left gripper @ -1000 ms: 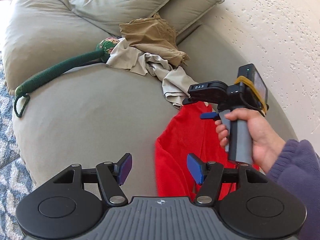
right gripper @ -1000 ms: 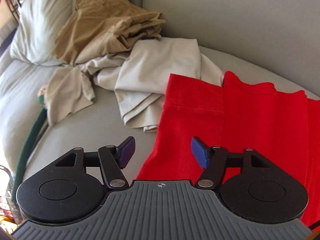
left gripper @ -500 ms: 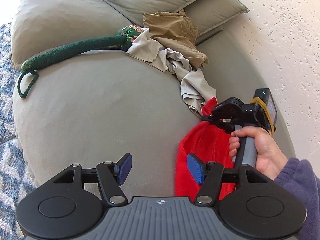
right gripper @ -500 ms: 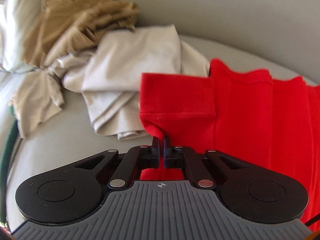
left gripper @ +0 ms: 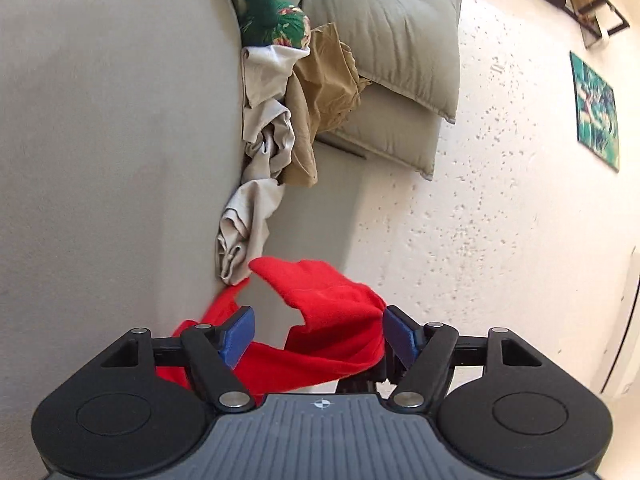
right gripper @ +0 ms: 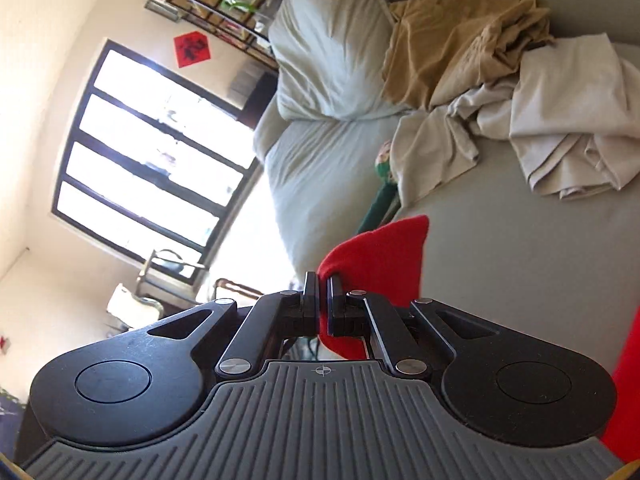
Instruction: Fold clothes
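Note:
A red garment (left gripper: 324, 312) is lifted off the grey sofa (left gripper: 112, 152), its fabric draped between the blue pads of my left gripper (left gripper: 316, 338), which stands open around it. My right gripper (right gripper: 323, 304) is shut on a fold of the same red garment (right gripper: 380, 260), with a red corner sticking up past the fingertips. More red cloth (right gripper: 624, 392) shows at that view's right edge. The right gripper's body is mostly hidden behind the red fabric in the left wrist view.
A pile of beige (right gripper: 560, 128) and tan clothes (right gripper: 456, 44) lies on the sofa seat (right gripper: 500, 260), with grey cushions (right gripper: 328, 48) and a green stuffed toy (left gripper: 272, 8) beyond. A white textured wall (left gripper: 500, 200) is at the right, a window (right gripper: 152, 152) to the left.
The right gripper, shut on the red garment, has lifted it off the seat and tilted over. The left gripper has swung in close, so its open fingers now flank the raised red fabric.

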Tool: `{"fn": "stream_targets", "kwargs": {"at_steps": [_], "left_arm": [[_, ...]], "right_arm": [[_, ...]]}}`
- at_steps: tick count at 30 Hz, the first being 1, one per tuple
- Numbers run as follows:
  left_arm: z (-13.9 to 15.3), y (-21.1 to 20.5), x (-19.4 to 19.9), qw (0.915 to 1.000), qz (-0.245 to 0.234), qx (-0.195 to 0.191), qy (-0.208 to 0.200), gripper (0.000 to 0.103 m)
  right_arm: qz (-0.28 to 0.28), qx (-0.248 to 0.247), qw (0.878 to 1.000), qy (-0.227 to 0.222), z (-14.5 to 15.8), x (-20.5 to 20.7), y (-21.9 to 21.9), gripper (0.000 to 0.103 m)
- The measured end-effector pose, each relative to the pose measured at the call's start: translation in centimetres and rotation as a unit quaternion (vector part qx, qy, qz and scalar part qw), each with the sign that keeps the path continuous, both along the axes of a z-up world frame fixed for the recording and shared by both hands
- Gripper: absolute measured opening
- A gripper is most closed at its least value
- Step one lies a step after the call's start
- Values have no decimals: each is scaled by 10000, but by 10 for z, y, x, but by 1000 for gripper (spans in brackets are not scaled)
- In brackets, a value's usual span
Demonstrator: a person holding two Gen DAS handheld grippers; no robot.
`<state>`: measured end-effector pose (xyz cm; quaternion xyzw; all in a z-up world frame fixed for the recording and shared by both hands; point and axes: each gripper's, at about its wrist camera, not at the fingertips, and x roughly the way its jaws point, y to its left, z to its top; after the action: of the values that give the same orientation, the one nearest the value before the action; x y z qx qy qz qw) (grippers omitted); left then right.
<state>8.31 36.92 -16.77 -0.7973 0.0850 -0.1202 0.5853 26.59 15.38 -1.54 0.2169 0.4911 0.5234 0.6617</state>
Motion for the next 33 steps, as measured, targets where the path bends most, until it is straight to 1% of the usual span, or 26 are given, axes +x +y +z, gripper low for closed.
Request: {"fn": "stream_targets", "kwargs": {"at_steps": [1, 4, 6, 9, 10, 11, 12, 14, 15, 16, 17, 19, 20, 21, 22, 23, 24, 25, 26, 27, 28, 29, 30, 31, 33], "left_arm": [[-4, -1, 4, 9998, 57, -169, -17, 68], [-10, -2, 14, 9983, 182, -518, -188, 68], [-13, -2, 22, 9971, 119, -712, -243, 68], [-15, -5, 30, 9955, 10, -914, -253, 62], [-16, -7, 31, 9949, -20, -974, -260, 55], [-17, -9, 33, 9943, -50, -1034, -267, 44], [-16, -10, 32, 9948, -45, -988, -234, 39], [-10, -10, 29, 9967, -18, -782, -200, 23], [-7, -9, 27, 9975, -9, -679, -179, 18], [-4, -8, 25, 9983, 26, -555, -158, 7], [0, -6, 23, 9991, 67, -395, -119, 4], [13, -3, 21, 9999, 120, 13, 1, 4], [24, -1, 21, 9995, 132, 288, 41, 3], [37, 1, 22, 9982, 138, 585, 73, 3], [50, 3, 22, 9959, 145, 881, 105, 3], [68, 4, 22, 9917, 152, 1278, 79, 3], [89, 5, 22, 9852, 159, 1705, 33, 3], [112, 5, 21, 9758, 168, 2180, -34, 3], [136, 3, 20, 9646, 166, 2630, -130, 3], [160, 1, 19, 9515, 162, 3063, -232, 3], [185, -3, 17, 9357, 176, 3508, -326, 3], [210, -8, 13, 9154, 219, 3999, -400, 3], [236, -14, 9, 8916, 270, 4495, -469, 3], [259, -21, 4, 8672, 331, 4945, -488, 3], [301, -36, -7, 8152, 483, 5755, -441, 3]], "right_arm": [[43, 63, 9999, 98, -1, -3, 0, 3], [133, 220, 9990, 362, -5, -11, 0, 3], [144, 281, 9983, 496, -11, -13, -2, 3], [109, 331, 9976, 601, -16, -12, -9, 3], [102, 372, 9970, 673, -18, -11, -12, 3], [74, 354, 9970, 684, -20, -11, -15, 3], [47, 337, 9970, 696, -21, -11, -18, 3], [-8, 302, 9969, 720, -23, -11, -24, 3], [-50, 274, 9970, 721, -24, -10, -26, 3], [-93, 246, 9970, 722, -26, -9, -29, 3], [-134, 218, 9971, 723, -27, -8, -32, 3], [-187, 152, 9974, 683, -26, -7, -35, 3], [-211, 74, 9978, 626, -24, -8, -35, 4], [-269, -13, 9982, 535, -18, -10, -36, 11], [-327, -99, 9984, 443, -13, -11, -38, 14], [-385, -185, 9985, 351, -7, -13, -39, 19], [-463, -208, 9985, 226, 2, -15, -43, 23], [-603, -254, 9979, 35, 16, -19, -53, 28], [-789, -320, 9961, -213, 31, -23, -65, 41], [-1007, -373, 9930, -500, 46, -29, -77, 47], [-1224, -427, 9884, -788, 61, -35, -90, 47], [-1483, -473, 9814, -1124, 80, -42, -107, 48], [-1706, -501, 9746, -1359, 95, -48, -122, 48], [-1941, -519, 9673, -1549, 109, -54, -139, 49], [-2386, -582, 9499, -1932, 137, -65, -172, 50]]}}
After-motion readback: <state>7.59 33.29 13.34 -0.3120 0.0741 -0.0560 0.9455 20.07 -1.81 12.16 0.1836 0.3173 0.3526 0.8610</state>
